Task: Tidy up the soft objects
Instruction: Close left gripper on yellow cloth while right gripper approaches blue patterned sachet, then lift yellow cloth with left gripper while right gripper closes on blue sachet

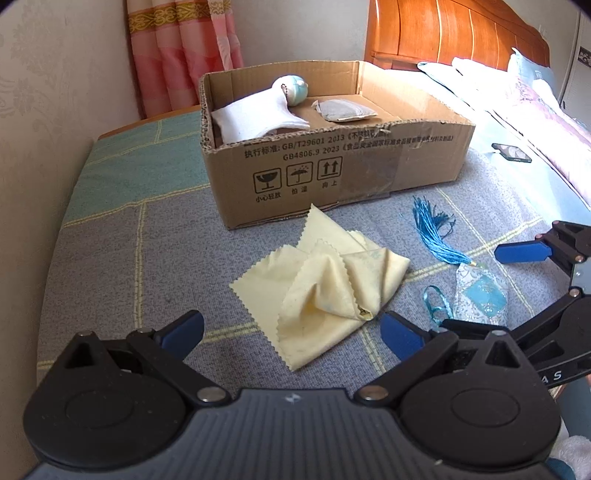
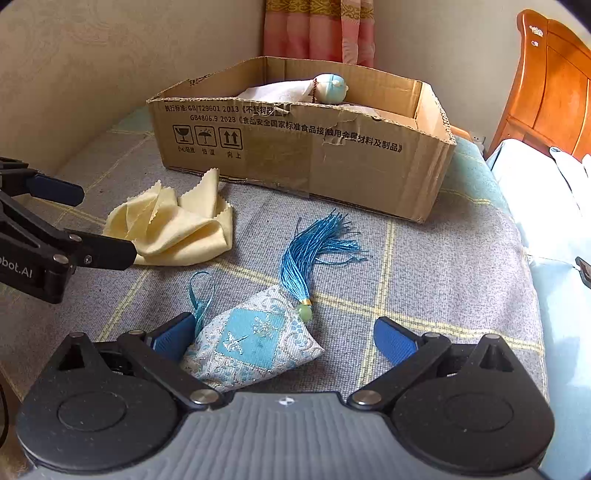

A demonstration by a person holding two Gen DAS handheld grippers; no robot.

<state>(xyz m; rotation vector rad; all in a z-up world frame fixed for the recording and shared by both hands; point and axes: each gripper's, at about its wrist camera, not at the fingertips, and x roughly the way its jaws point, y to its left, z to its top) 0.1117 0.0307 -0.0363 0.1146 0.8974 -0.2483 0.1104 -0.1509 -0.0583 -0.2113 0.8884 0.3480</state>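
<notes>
A crumpled pale yellow cloth [image 1: 321,277] lies on the grey checked bedspread, in front of a cardboard box [image 1: 332,166]. My left gripper [image 1: 291,330] is open, its blue pads either side of the cloth's near edge, not closed on it. A blue embroidered sachet [image 2: 251,339] with a blue tassel [image 2: 314,251] lies between the open pads of my right gripper [image 2: 284,339]; the left pad touches it. The sachet also shows in the left wrist view [image 1: 480,295]. The box [image 2: 303,147] holds a white pouch [image 1: 255,118], a grey packet [image 1: 343,110] and a pale blue round toy [image 1: 291,88].
A black phone [image 1: 511,152] lies on the bed to the right of the box. A wooden headboard [image 1: 454,33] and pillows stand at the far right. A pink curtain [image 1: 184,48] and wall are behind the box. The bed's left edge runs along the wall.
</notes>
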